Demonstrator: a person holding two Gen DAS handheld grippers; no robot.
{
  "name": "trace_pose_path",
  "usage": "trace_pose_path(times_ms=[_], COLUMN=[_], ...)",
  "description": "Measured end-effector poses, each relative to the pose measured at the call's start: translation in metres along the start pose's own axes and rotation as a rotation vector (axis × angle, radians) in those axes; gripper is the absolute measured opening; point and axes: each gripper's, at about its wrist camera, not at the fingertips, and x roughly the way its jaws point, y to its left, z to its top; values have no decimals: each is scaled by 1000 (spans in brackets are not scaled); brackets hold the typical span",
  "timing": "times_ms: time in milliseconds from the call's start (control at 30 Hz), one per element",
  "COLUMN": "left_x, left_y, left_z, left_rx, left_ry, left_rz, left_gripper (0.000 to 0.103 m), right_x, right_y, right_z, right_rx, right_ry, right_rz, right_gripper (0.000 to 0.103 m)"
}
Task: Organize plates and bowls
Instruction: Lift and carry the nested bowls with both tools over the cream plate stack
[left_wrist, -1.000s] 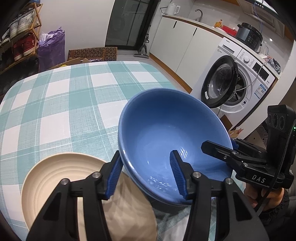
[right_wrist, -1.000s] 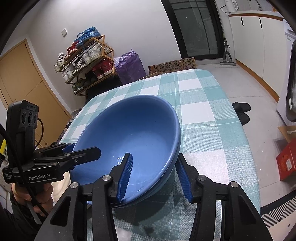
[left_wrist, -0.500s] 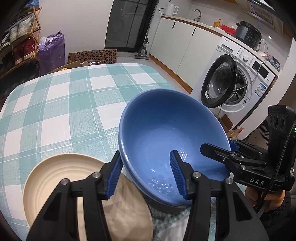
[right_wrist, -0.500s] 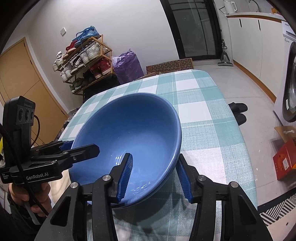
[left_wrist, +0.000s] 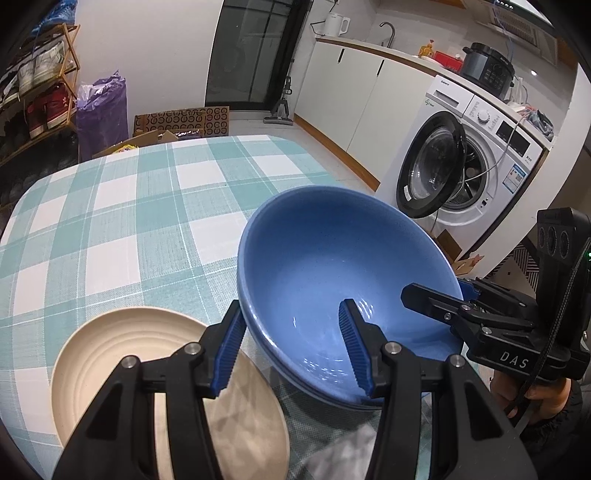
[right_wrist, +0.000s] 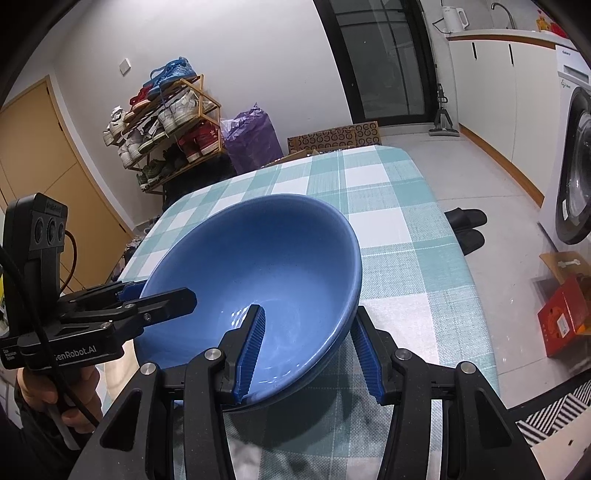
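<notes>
Both ribbed tongs (left_wrist: 293, 347) (right_wrist: 308, 350) clamp the glossy round blue bowl's (left_wrist: 332, 258) rim

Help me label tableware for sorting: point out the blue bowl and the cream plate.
blue bowl (left_wrist: 332, 258): left wrist view, on its inner wall.
cream plate (left_wrist: 122, 343): left wrist view, on its ridged upper face.

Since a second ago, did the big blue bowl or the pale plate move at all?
Hardly anything changed. The blue bowl is still straddled at its rim by the left gripper and the right gripper, one finger inside and one outside. It only drifted a touch in view, and nothing was grabbed or let go. The cream plate stayed beside it on the checked tablecloth.
</notes>
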Motion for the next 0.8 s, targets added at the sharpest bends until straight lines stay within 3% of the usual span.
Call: trace_pose_path(times_ms=[800], left_x=[-50], left_y=[8], left_z=[-8], left_rx=[-12], left_ry=[-85], left_rz=[29], left_gripper=[51], right_x=[-36], right_y=[40], right_z=[1], right_rx=[-61], right_ry=[-53], right_rz=[19], right_gripper=[50])
